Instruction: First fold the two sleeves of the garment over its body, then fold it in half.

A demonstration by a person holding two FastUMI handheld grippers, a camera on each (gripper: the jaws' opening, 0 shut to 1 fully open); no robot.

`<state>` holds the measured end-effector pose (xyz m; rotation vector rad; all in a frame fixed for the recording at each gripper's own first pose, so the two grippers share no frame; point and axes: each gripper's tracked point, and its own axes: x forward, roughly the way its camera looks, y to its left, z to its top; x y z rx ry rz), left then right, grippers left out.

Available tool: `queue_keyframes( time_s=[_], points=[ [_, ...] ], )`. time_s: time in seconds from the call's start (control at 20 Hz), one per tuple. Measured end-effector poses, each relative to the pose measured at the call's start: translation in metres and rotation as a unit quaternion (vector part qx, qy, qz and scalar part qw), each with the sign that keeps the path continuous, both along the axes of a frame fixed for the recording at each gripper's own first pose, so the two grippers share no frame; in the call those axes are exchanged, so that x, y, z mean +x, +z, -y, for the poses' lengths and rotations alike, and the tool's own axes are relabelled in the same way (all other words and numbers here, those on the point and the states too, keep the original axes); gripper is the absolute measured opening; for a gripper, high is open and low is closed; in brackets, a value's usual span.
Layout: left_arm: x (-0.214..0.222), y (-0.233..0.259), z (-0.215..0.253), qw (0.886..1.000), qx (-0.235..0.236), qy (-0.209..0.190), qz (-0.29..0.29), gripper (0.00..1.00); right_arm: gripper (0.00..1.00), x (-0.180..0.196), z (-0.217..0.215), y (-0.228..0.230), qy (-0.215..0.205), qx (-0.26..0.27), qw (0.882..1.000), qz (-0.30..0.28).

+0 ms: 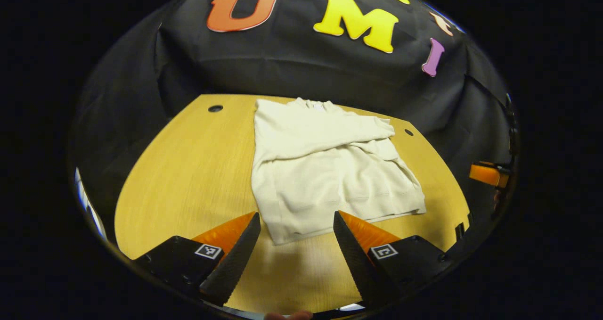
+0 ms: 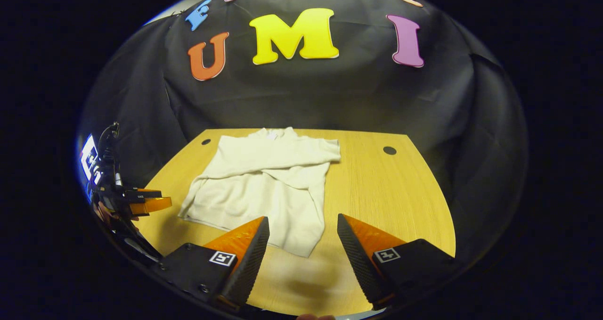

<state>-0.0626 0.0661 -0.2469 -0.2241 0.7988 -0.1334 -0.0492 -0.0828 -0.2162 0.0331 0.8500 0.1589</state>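
A cream long-sleeved garment [image 1: 325, 169] lies flat on the wooden table [image 1: 188, 178], collar toward the far edge, with both sleeves folded across its body. In the right gripper view the same garment [image 2: 264, 188] sits left of centre. My left gripper [image 1: 297, 221] hovers open just short of the hem's near corner, nothing between its fingers. My right gripper [image 2: 301, 225] is open too, above the table by the hem's right corner, holding nothing. The left gripper [image 2: 141, 202] also shows at the far left of the right gripper view.
The table [image 2: 386, 192] has small round holes near its far corners [image 1: 215, 108] [image 2: 389, 150]. Black cloth walls rise behind and at both sides. Bare wood lies left of the garment in the left gripper view and right of it in the right gripper view.
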Motion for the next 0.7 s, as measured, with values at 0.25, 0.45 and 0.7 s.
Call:
queue_keyframes(
  time_s=[0.25, 0.45, 0.7],
  points=[
    [0.006, -0.035, -0.004, 0.999, -0.023, 0.017, -0.028, 0.98, 0.92, -0.014, 0.002, -0.06, -0.004, 0.003, 0.998, -0.065],
    [0.017, -0.057, -0.002, 0.999, -0.022, 0.015, -0.045, 0.98, 0.92, -0.012, -0.002, -0.115, -0.024, -0.012, 0.993, -0.112],
    [0.022, -0.067, -0.001, 0.998, -0.021, 0.021, -0.061, 0.97, 0.95, -0.007, 0.004, -0.153, -0.069, -0.023, 0.985, -0.157]
  ],
)
